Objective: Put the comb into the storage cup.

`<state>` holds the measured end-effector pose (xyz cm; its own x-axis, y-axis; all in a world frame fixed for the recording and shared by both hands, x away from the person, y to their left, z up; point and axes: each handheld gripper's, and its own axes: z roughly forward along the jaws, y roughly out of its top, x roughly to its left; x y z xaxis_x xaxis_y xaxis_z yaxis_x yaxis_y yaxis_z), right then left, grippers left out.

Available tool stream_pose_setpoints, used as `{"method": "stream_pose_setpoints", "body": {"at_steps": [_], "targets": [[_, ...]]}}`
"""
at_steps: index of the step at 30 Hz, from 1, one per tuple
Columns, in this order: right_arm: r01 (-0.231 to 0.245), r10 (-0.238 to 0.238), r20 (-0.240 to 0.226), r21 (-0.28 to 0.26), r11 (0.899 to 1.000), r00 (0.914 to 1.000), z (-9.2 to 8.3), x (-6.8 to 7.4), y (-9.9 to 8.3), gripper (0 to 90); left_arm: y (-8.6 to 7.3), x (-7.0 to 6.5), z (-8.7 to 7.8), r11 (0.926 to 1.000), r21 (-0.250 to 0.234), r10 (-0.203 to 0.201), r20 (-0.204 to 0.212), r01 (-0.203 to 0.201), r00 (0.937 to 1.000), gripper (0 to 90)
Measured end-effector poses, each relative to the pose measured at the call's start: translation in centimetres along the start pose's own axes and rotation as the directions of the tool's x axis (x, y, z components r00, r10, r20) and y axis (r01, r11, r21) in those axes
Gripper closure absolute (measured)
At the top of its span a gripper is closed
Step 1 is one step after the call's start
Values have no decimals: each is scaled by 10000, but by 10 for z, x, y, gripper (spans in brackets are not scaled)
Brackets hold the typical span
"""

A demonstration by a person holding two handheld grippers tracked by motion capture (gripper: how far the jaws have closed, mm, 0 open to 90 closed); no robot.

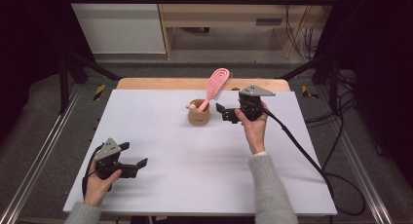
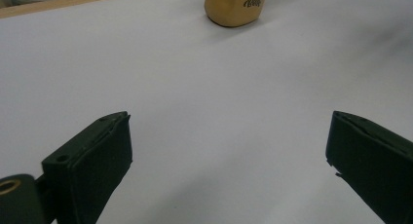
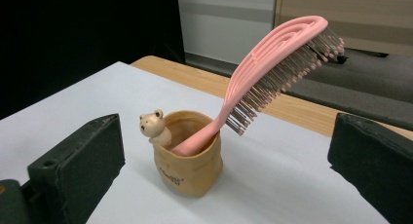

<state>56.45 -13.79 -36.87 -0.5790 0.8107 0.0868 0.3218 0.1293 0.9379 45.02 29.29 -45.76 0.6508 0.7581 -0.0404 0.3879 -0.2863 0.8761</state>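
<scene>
High view: right gripper (image 1: 223, 113) is hanging just beside the tan cup (image 1: 198, 115), jaws spread wide, nothing between them. Pink hairbrush (image 1: 215, 86) is standing handle-down in that cup, head leaning up & away toward the far edge. Left gripper (image 1: 132, 156) is sitting low near the front-left corner of the white table (image 1: 160, 151), well apart from the cup, jaws apart, holding nothing.

Left gripper view: two black jaws are rising from the bottom, bare tabletop between them. The cup's lower half is showing at the top edge, w/ a dark printed mark on it.

Right gripper view: jaws are framing the cup (image 3: 189, 158) from a short way off, not touching it. Brush (image 3: 272, 63) handle is resting inside, bristles facing down & to the right. A small bear figure (image 3: 153, 127) is perching on the cup's rim.

Progress, as a judgement: the brush looks placed, released & staying put in the cup. What's left seems to be clearing the right gripper away, nothing else waiting on the table.

Count: 1 hairbrush, 1 cup, 1 bear figure, 2 grippers, both unloaded.
</scene>
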Motion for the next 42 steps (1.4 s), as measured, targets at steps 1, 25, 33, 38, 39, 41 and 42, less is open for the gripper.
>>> {"method": "stream_pose_setpoints", "body": {"at_steps": [1,25,33,38,39,41,42], "targets": [[35,-35,1,-26,10000,10000,-2,0,-1,4,0,0,0,10000,1,6,-4,-6,10000,28],[206,-202,-920,38,9998,9956,-53,0,-43,3,0,-1,0,10000,-11,40,-1,-40,10000,28],[158,-136,-1038,206,9997,9945,-65,-6,-66,3,0,-1,1,9999,8,127,13,-127,9999,29],[87,-64,-1137,199,9998,9935,-74,-10,-79,4,0,-1,1,9999,20,127,10,-127,9999,29],[78,-52,-1148,220,9997,9934,-75,-11,-81,4,0,-1,1,9999,13,126,10,-126,9999,29],[104,-71,-1141,284,9995,9934,-79,-12,-86,4,0,-2,1,9999,-8,141,5,-141,9999,29],[130,-96,-1149,291,9995,9933,-80,-12,-88,4,0,-2,1,9999,-10,148,7,-148,9999,29]]}}
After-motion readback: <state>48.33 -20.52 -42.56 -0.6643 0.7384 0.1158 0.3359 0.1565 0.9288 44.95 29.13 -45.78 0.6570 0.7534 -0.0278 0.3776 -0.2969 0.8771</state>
